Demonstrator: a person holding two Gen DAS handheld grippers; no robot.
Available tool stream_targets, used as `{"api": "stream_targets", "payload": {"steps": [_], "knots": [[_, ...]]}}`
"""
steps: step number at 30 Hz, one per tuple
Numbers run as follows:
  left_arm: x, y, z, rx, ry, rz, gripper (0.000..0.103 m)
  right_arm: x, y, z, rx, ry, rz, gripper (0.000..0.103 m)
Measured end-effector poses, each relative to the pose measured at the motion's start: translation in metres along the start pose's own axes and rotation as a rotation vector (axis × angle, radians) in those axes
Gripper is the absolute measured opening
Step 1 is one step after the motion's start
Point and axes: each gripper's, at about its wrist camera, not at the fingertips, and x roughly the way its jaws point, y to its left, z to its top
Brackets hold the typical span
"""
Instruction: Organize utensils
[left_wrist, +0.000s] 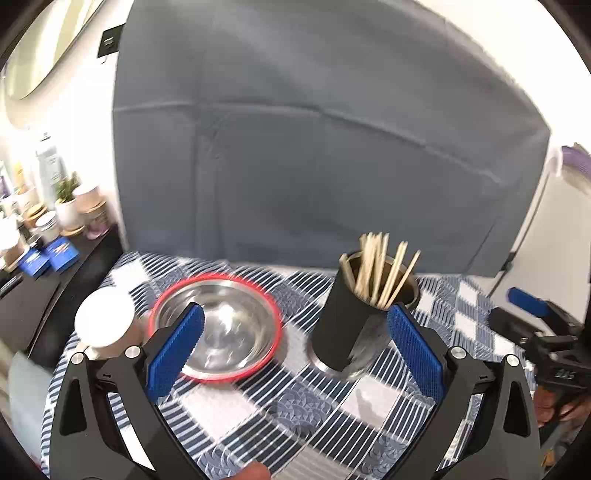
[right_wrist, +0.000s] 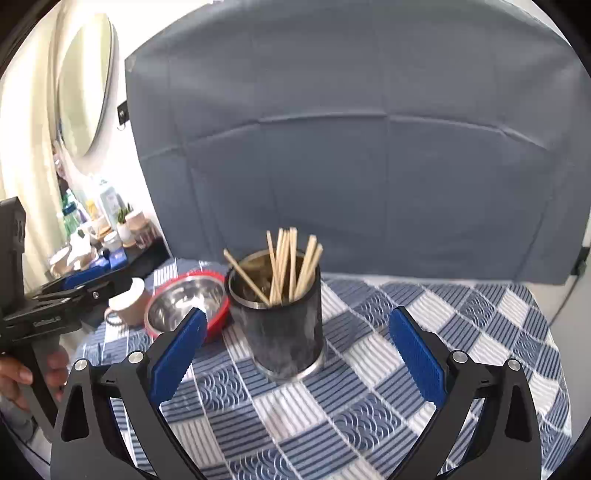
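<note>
A dark metal cup (left_wrist: 351, 325) (right_wrist: 282, 325) stands upright on the checked cloth with several wooden chopsticks (left_wrist: 376, 271) (right_wrist: 290, 264) sticking out of it. Left of it sits a steel bowl with a red rim (left_wrist: 218, 328) (right_wrist: 184, 304), with nothing in it, and a pale mug (left_wrist: 107, 325) (right_wrist: 127, 301) beside that. My left gripper (left_wrist: 295, 350) is open, nothing between its blue pads, hovering before the bowl and cup. My right gripper (right_wrist: 297, 350) is open too, with the cup just beyond its jaws, untouched.
The small table's cloth (right_wrist: 461, 350) drops off at the right and near edges. A grey upholstered backrest (right_wrist: 369, 147) rises behind. A dark shelf (left_wrist: 48, 258) at the left holds several pots, jars and blue boxes. A hand (right_wrist: 14, 376) holds the left tool.
</note>
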Motion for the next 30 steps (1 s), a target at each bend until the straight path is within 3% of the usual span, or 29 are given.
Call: {"api": "stream_targets", "payload": {"steps": [4, 12, 22, 30], "knots": [[-0.007, 0.004, -0.01, -0.008, 0.039, 0.045, 0.097, -0.01, -0.002, -0.011, 0.022, 0.033, -0.032, 0.095], [-0.026, -0.007, -0.016, 0.031, 0.118, 0.018, 0.097, -0.035, -0.009, -0.018, 0.087, 0.067, -0.046, 0.095], [-0.055, -0.028, -0.019, 0.04, 0.118, 0.011, 0.097, -0.071, 0.001, -0.018, 0.103, 0.097, -0.099, 0.095], [-0.078, -0.032, -0.026, -0.019, 0.099, -0.023, 0.097, -0.089, 0.013, -0.024, 0.127, 0.13, -0.076, 0.095]]}}
